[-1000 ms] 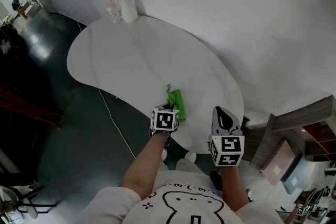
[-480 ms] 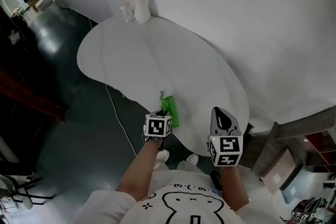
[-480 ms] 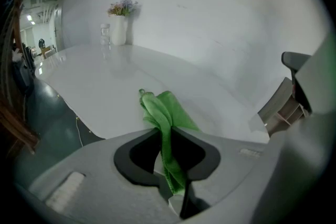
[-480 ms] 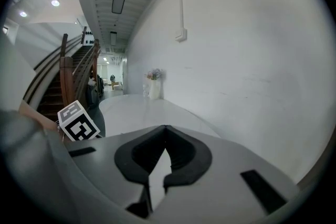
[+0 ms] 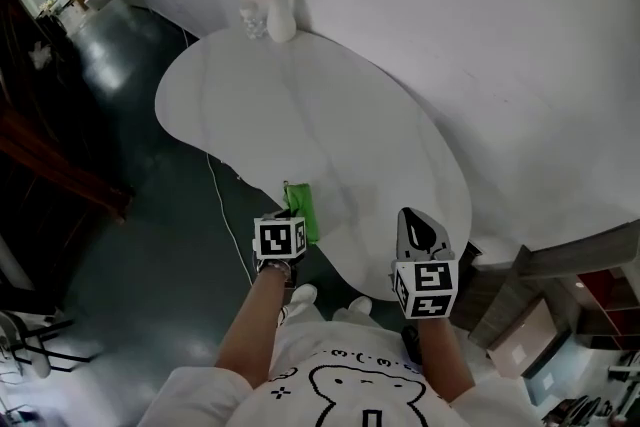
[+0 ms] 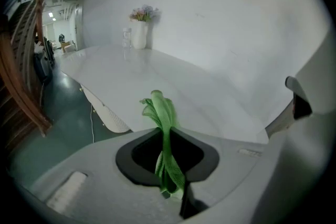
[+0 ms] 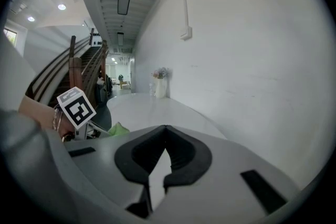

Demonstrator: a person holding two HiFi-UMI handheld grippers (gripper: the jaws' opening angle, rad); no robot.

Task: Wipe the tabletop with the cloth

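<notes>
White wall and dark glossy floor (image 5: pixel 110 245) frame a long, rounded white table (image 5: pixel 330 115) in the head view, w/ a vase (image 5: pixel 281 18) of flowers and a small glass (image 5: pixel 250 15) parked at the far end, well clear of the near edge. At the near rim the left tongs (image 5: pixel 288 220) carry the green cloth (image 5: pixel 301 208), which overlaps the table's edge; whether it presses on the top we can't tell from here. The right tongs (image 5: pixel 413 218) hang just off the rim further right, well apart from the cloth, prob. kept out of the way since one cloth needs one tool. Left gripper view: the left tongs (image 6: pixel 166 139) are clamped tight on the cloth (image 6: pixel 159 107), bunched into a narrow fold that sticks out past the tips, so there's free fabric to drag flat. Most of the table (image 6: pixel 173 76) lies ahead, so we judge lots of top is left to cover. Right gripper view: the right tongs (image 7: pixel 165 131) have their tips together, nothing btwn them. The cloth (image 7: pixel 119 128) shows as a green scrap to the left, below the left tongs' marker cube (image 7: pixel 77 106).
</notes>
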